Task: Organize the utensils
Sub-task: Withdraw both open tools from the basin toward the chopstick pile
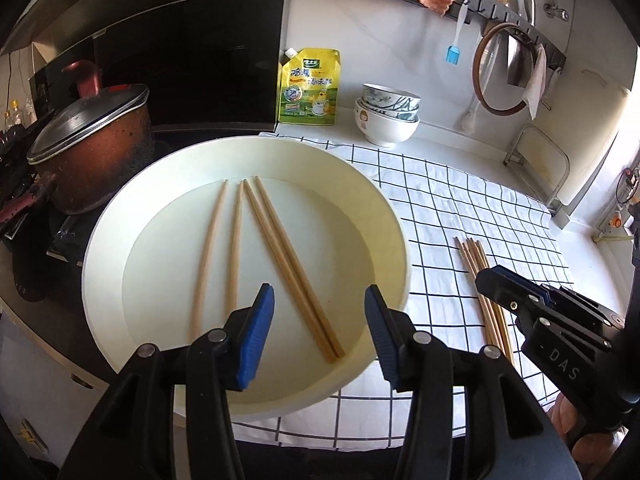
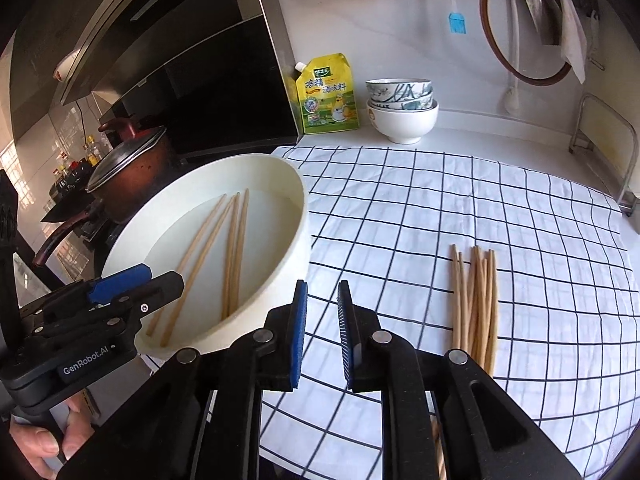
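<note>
A wide cream basin (image 1: 384,216) sits on the checked cloth and holds several wooden chopsticks (image 1: 288,264); it also shows in the right wrist view (image 2: 296,224) with the chopsticks (image 2: 234,252). A bundle of several chopsticks (image 2: 476,304) lies on the cloth to the right, also in the left wrist view (image 1: 486,304). My left gripper (image 1: 320,304) is open and empty, over the basin's near side. My right gripper (image 2: 322,300) is open with a narrow gap, empty, above the cloth between basin and bundle.
A checked cloth (image 2: 440,208) covers the counter. A lidded pot (image 1: 92,148) stands on the stove at left. A yellow pouch (image 1: 308,88) and stacked bowls (image 1: 386,118) stand at the back wall. A rack with hanging tools (image 1: 504,12) is above.
</note>
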Demonstrator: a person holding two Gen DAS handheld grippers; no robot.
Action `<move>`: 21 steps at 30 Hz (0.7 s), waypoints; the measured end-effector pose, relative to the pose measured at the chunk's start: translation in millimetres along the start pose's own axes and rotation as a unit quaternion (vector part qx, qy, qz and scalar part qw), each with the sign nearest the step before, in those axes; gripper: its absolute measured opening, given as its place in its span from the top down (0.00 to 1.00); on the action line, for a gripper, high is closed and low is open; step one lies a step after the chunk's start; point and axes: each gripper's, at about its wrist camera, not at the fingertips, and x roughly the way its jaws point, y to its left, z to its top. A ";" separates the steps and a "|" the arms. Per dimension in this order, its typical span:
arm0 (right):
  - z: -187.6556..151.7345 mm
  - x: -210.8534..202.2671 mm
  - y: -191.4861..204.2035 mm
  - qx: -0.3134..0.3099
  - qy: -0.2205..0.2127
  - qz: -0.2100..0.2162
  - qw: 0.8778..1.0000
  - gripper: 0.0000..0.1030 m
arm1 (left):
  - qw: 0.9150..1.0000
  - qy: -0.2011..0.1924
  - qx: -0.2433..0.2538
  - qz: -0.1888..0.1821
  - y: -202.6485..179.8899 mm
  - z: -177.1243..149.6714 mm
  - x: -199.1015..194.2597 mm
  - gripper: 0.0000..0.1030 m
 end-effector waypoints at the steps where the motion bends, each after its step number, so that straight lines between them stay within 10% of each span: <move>1: -2.2 -3.0 -5.6 0.003 -0.001 -0.004 1.000 0.82 | 1.000 0.000 0.005 -0.003 -5.9 -0.8 -0.7 0.54; 21: -50.2 -41.8 -109.7 0.064 -0.002 -0.093 0.994 0.77 | 0.995 0.024 0.094 -0.027 -115.2 -35.1 26.3 0.43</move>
